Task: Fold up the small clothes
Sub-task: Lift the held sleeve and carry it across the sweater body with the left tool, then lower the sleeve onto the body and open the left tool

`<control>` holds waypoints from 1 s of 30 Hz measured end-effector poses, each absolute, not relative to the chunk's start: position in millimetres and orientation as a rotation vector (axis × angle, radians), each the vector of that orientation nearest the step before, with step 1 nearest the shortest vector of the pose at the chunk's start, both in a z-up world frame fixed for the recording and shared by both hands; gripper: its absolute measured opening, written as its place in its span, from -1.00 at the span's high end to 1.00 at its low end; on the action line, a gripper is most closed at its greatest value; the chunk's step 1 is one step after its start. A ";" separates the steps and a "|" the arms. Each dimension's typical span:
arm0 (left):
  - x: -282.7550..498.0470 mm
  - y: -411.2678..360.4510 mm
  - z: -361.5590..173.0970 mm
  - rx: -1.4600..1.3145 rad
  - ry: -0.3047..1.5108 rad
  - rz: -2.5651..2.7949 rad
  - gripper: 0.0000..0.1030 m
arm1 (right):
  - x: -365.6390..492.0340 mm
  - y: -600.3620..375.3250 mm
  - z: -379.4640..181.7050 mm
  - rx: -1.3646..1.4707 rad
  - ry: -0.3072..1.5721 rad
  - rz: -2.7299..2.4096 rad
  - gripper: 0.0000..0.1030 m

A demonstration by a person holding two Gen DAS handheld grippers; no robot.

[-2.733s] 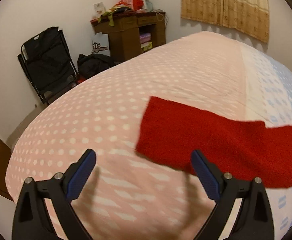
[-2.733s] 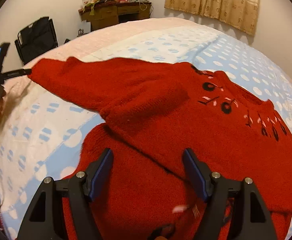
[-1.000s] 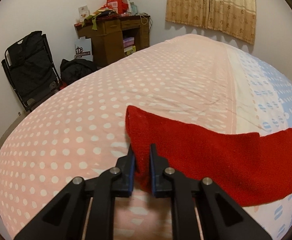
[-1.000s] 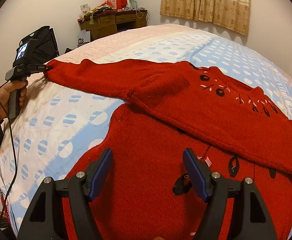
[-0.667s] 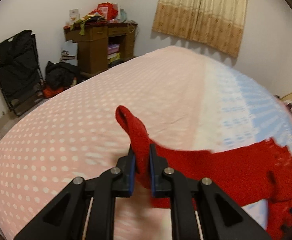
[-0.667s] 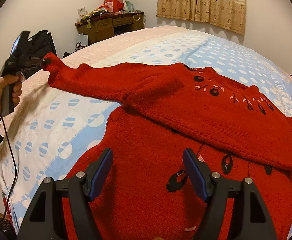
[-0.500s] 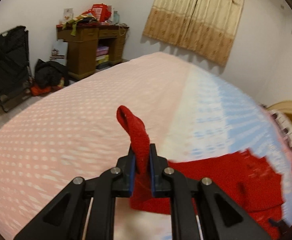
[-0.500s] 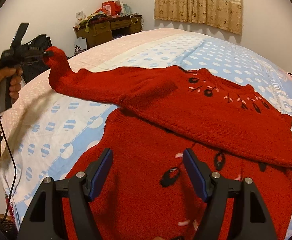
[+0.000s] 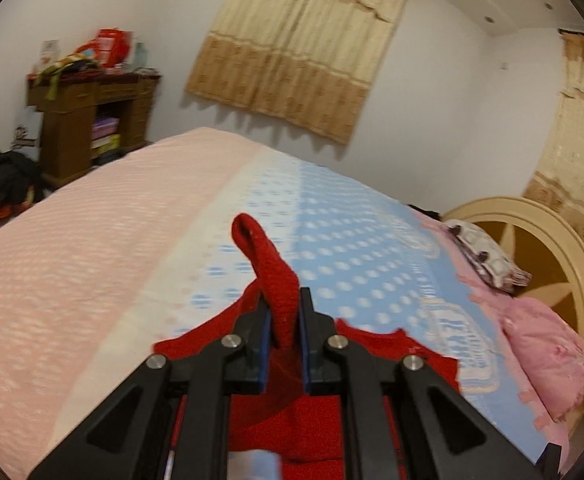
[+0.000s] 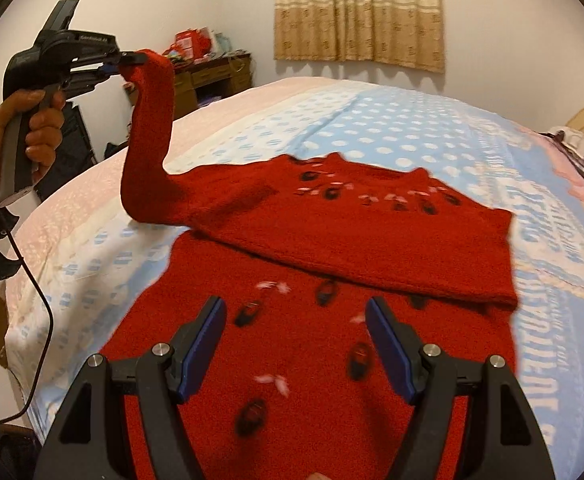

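Observation:
A red knitted sweater (image 10: 332, 232) with dark motifs lies on the bed, its upper part folded over the lower. Its left sleeve (image 10: 148, 132) rises steeply off the bed. My left gripper (image 9: 284, 320) is shut on the sleeve's cuff (image 9: 268, 268), which pokes up between the blue pads. In the right wrist view that left gripper (image 10: 126, 62) is high at the upper left, held by a hand (image 10: 16, 132). My right gripper (image 10: 296, 344) hovers open over the sweater's lower front, nothing between its fingers.
The bed (image 10: 412, 128) has a spotted sheet, pink on the left and blue on the right. A pink pillow (image 9: 540, 344) and a cream headboard (image 9: 532, 248) lie at the right. A cluttered wooden desk (image 9: 88, 120) and curtains (image 9: 292, 64) stand by the far wall.
The left gripper has lifted the cuff off the bed and swung it up and towards the sweater's body. The right gripper has moved a little further over the sweater, still open.

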State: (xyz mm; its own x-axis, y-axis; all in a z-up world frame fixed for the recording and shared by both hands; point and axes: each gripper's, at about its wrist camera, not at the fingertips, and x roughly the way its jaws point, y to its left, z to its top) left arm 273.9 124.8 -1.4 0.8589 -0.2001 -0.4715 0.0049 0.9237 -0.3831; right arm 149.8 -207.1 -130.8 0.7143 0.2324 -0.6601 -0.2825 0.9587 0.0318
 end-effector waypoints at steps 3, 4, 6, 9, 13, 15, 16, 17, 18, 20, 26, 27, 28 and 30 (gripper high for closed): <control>281.8 98.3 3.7 -0.370 0.538 -0.163 0.77 | 141.6 -231.6 -126.4 -0.051 0.709 0.248 -0.42; 283.6 86.9 5.8 -0.362 0.539 -0.182 0.77 | 139.5 -239.1 -125.6 -0.041 0.707 0.238 -0.42; 285.1 67.6 8.7 -0.349 0.539 -0.220 0.77 | 136.1 -255.9 -125.0 -0.020 0.703 0.215 -0.42; 287.4 33.1 11.0 -0.324 0.543 -0.274 0.77 | 133.4 -273.2 -127.9 0.008 0.703 0.188 -0.42; 297.0 -17.6 6.3 -0.300 0.563 -0.320 0.77 | 131.9 -300.0 -137.5 0.076 0.720 0.146 -0.42; 302.2 -39.9 -1.2 -0.300 0.588 -0.347 0.77 | 129.9 -309.9 -142.4 0.100 0.727 0.132 -0.42; 304.5 -50.2 -3.5 -0.298 0.594 -0.355 0.77 | 128.4 -315.6 -145.3 0.110 0.731 0.122 -0.42; 306.9 -61.4 -5.9 -0.293 0.601 -0.364 0.77 | 127.1 -319.3 -147.7 0.117 0.734 0.116 -0.42; 308.6 -73.3 -9.6 -0.287 0.606 -0.370 0.77 | 126.0 -324.5 -151.0 0.127 0.738 0.108 -0.42; 311.1 -93.7 -18.3 -0.270 0.617 -0.379 0.77 | 125.1 -332.5 -156.5 0.145 0.745 0.091 -0.42; 318.4 -152.0 -52.6 -0.189 0.682 -0.386 0.80 | 124.9 -350.5 -168.5 0.211 0.756 0.069 -0.42; 318.4 -161.7 -59.3 -0.168 0.689 -0.389 0.81 | 125.0 -351.0 -170.0 0.216 0.760 0.069 -0.42; 318.4 -167.5 -63.2 -0.156 0.693 -0.393 0.81 | 125.0 -350.6 -171.4 0.218 0.762 0.071 -0.42; 319.1 -182.9 -70.9 -0.114 0.709 -0.389 0.80 | 126.3 -350.2 -175.2 0.220 0.769 0.072 -0.42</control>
State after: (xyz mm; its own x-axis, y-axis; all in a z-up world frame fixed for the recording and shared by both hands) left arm 319.1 -182.9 -70.9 0.6911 -0.3854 -0.6114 0.3089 0.9223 -0.2322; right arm 126.3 -350.2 -175.2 0.7176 0.1448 -0.6813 0.0155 0.9746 0.2234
